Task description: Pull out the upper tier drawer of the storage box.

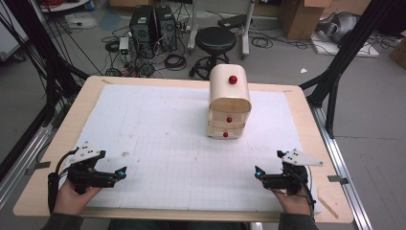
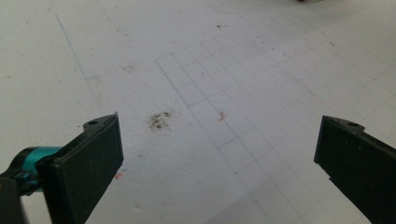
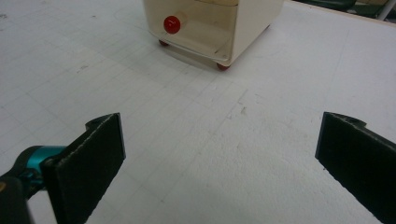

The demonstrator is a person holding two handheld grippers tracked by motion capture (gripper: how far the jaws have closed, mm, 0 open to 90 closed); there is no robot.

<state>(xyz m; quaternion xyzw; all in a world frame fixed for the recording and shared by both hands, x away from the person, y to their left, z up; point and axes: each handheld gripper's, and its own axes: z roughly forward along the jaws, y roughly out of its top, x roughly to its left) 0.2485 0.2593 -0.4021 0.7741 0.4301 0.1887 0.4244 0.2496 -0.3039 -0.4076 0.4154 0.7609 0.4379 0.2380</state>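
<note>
A white gridded mat [image 1: 158, 139] covers the wooden table [image 1: 86, 96]. At upper centre-right of the high view stands a small cream drawer cabinet [image 1: 230, 101] with red knobs [image 1: 232, 79]. The left gripper [image 1: 123, 171] sits at lower left and the right gripper [image 1: 257, 172] at lower right, both with jaws spread wide and empty, well apart from the cabinet.

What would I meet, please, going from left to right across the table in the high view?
Left tool → small wooden drawer cabinet with red knobs → right tool, all on the white gridded mat.
</note>
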